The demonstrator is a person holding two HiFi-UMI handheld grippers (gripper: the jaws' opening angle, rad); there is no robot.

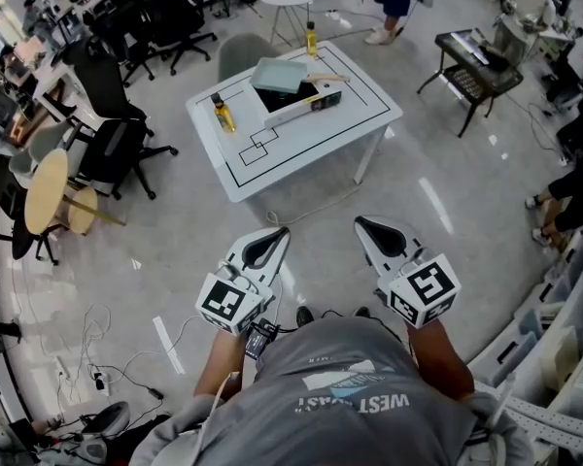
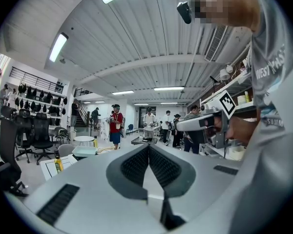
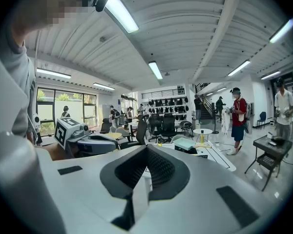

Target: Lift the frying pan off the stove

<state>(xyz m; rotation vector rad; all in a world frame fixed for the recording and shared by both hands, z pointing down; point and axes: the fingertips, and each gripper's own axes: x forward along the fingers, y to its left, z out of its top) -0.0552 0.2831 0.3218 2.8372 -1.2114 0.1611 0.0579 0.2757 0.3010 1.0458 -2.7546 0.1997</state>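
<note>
frying pan (image 1: 280, 73) sits on stove (image 1: 293, 96), on white bench (image 1: 301, 149) well ahead | step: approach, lift not begun | left tool (image 1: 272, 241), right tool (image 1: 369, 226) both pressed together, empty | next: walk up, spread a tool, grip handle (image 1: 327, 77)

Right gripper (image 3: 146, 149) (jaws together), white table (image 3: 218, 158) ahead

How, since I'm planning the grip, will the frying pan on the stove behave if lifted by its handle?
Probably stiff: the frying pan looks like one rigid pale shell. Held by its slim handle, it would likely sag away from the grip, since the body lies all to one side. Its weight cannot be judged from this far.
</note>
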